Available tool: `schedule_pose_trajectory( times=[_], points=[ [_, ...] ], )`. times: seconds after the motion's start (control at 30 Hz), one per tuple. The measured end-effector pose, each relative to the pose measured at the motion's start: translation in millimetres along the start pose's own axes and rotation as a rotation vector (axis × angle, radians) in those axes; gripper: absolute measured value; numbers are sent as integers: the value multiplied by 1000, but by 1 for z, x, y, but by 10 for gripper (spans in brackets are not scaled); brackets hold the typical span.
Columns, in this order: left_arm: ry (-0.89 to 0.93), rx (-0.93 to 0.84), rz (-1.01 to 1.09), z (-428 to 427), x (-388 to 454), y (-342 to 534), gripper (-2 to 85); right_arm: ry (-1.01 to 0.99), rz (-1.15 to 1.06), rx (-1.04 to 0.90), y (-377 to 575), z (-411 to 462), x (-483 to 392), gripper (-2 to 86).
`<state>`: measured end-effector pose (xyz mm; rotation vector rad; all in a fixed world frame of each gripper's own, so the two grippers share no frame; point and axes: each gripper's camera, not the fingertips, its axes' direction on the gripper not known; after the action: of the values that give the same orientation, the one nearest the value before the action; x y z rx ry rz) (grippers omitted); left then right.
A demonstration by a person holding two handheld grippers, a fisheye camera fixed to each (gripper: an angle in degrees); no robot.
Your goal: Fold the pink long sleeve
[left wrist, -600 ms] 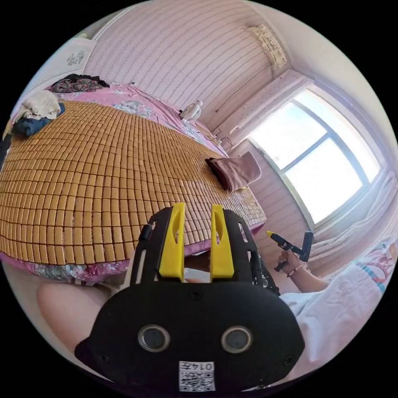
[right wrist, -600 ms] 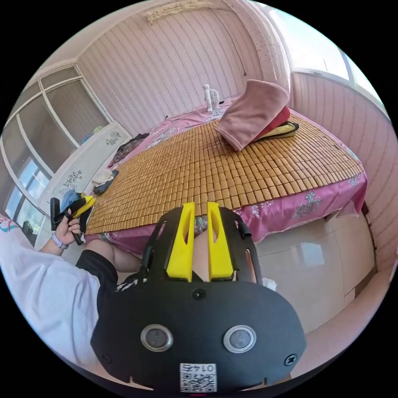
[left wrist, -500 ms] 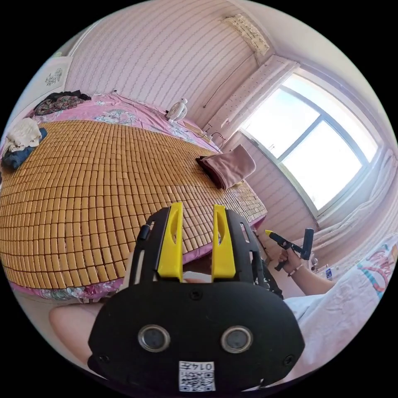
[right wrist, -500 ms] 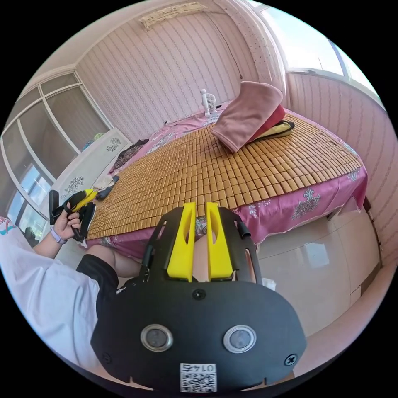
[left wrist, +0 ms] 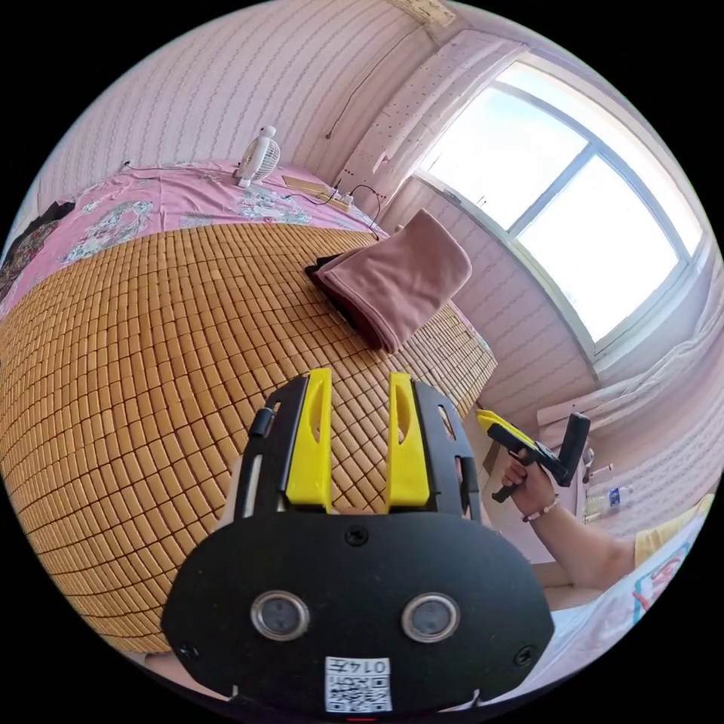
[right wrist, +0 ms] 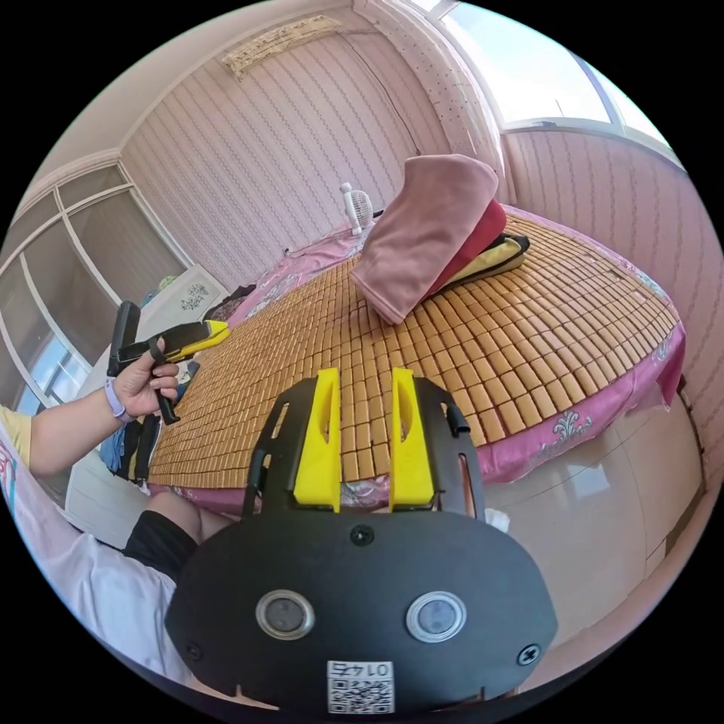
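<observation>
Pink long sleeve (left wrist: 396, 283): folded, atop a clothes stack (right wrist: 483, 253) on the bamboo mat (left wrist: 151, 332), long axis toward the window (left wrist: 558, 204).
Left gripper (left wrist: 360, 392): jaws spread, empty, over the mat.
Right gripper (right wrist: 363, 392): jaws spread, empty.

— Mat (left wrist: 151, 324): golden-brown tiles. Sheet (left wrist: 158, 200): pink, floral. Folded top (left wrist: 396, 283): dusty pink.

— Beneath it, red (right wrist: 479, 234) and yellow (right wrist: 494, 256), perhaps black trim. Gripper (right wrist: 363, 434): yellow jaws, black body. Wall (right wrist: 302, 151): pink stripes. Fan (left wrist: 256, 154): white.
</observation>
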<state>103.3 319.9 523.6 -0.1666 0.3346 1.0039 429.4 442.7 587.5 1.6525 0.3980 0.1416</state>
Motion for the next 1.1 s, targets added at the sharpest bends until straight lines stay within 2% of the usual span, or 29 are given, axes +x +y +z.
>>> schedule_pose_trajectory(
  times=[0.13, 0.3, 0.37, 0.5, 0.57, 0.63, 0.73, 0.83, 0.9, 1.0, 1.07, 1.1],
  points=[
    [55, -91, -21, 55, 1, -48, 65, -3, 36, -22, -39, 37, 32, 121],
    [13, -115, -124, 133, -5, -107, 152, 22, 142, -45, -86, 88, 79, 130],
    [27, -156, -199, 160, -12, -125, 153, 12, 209, -42, -106, 111, 102, 132],
    [197, -222, -265, 206, -20, -149, 83, -61, 295, -79, -126, 140, 132, 91],
    [224, -252, -286, 212, -22, -153, 63, -125, 317, -133, -135, 143, 143, 59],
    [255, -245, -293, 204, -23, -153, 42, -131, 250, -131, -137, 132, 138, 38],
    [322, -145, -225, 162, -14, -149, 27, -200, 151, -5, -129, 91, 114, 20],
    [348, -47, -31, 91, 6, -124, 20, -281, 88, 67, -100, 51, 73, 13],
    [306, -4, 41, 31, 7, -70, 16, -359, 39, 47, -72, 39, 47, 11],
    [302, -5, -56, -26, -13, 20, 10, -485, 68, -100, -12, 50, 17, 9],
    [199, -8, -88, -56, -19, 75, 7, -551, 120, -306, 32, 76, -10, 8],
    [135, 9, -125, -74, -22, 108, 6, -564, 101, -344, 40, 80, -21, 8]
  ],
)
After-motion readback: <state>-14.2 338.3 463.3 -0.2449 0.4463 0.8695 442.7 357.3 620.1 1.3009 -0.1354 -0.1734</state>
